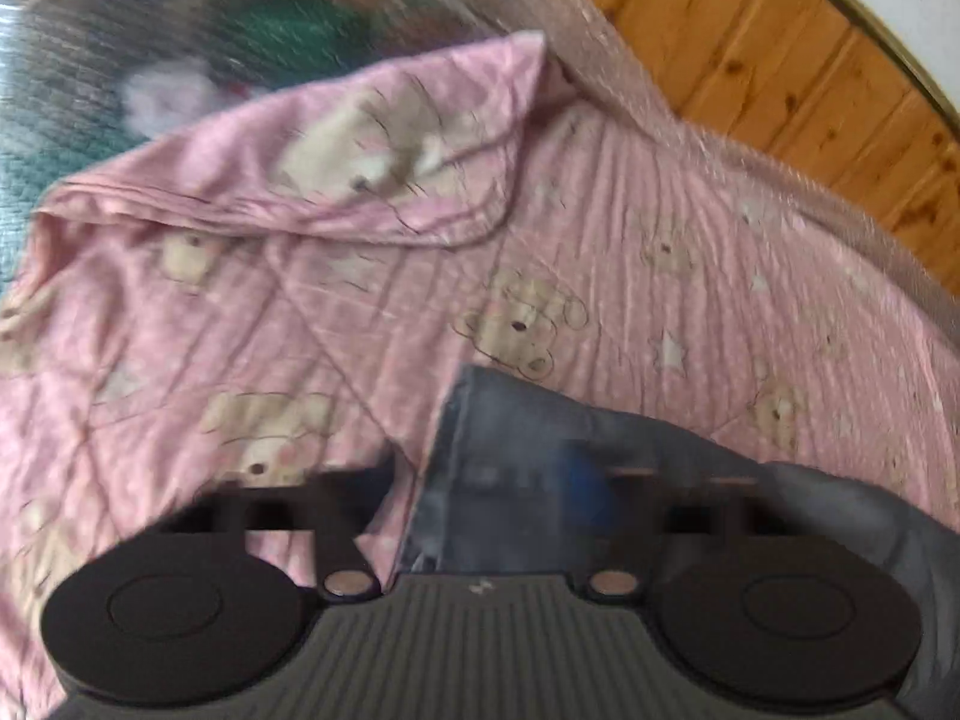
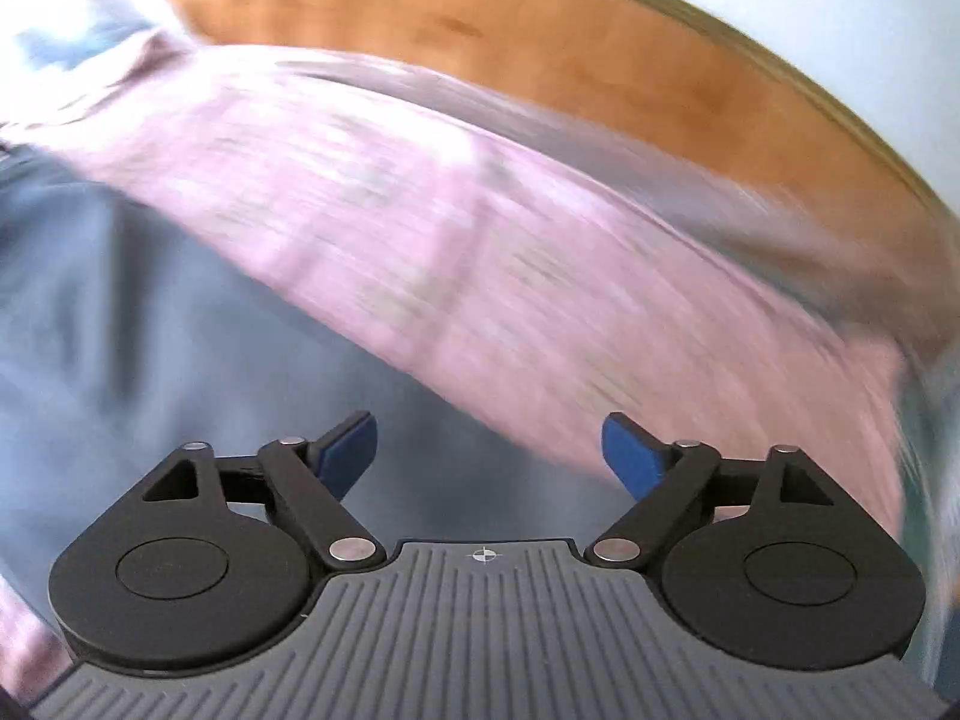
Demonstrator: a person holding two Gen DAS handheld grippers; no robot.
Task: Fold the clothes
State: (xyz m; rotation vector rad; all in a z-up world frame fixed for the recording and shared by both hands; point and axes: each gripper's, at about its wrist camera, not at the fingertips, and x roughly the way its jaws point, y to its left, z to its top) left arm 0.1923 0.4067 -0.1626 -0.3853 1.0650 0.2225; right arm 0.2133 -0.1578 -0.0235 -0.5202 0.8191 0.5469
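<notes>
Left gripper (image 1: 540,480): badly blurred; grey denim garment (image 1: 540,438) lies across the fingers, clamp or release cannot be told. Its hemmed edge sits just ahead of the claw, the rest trailing to the right. Pink bear-print quilt (image 1: 570,228): beneath and ahead, one corner folded back further ahead and left. Wooden floor (image 1: 780,48): beyond, upper right.

Right gripper (image 2: 489,450): released, blue pads (image 2: 630,450) wide apart, nothing between; grey cloth (image 2: 150,312) below and left, the quilt (image 2: 480,252) ahead.
</notes>
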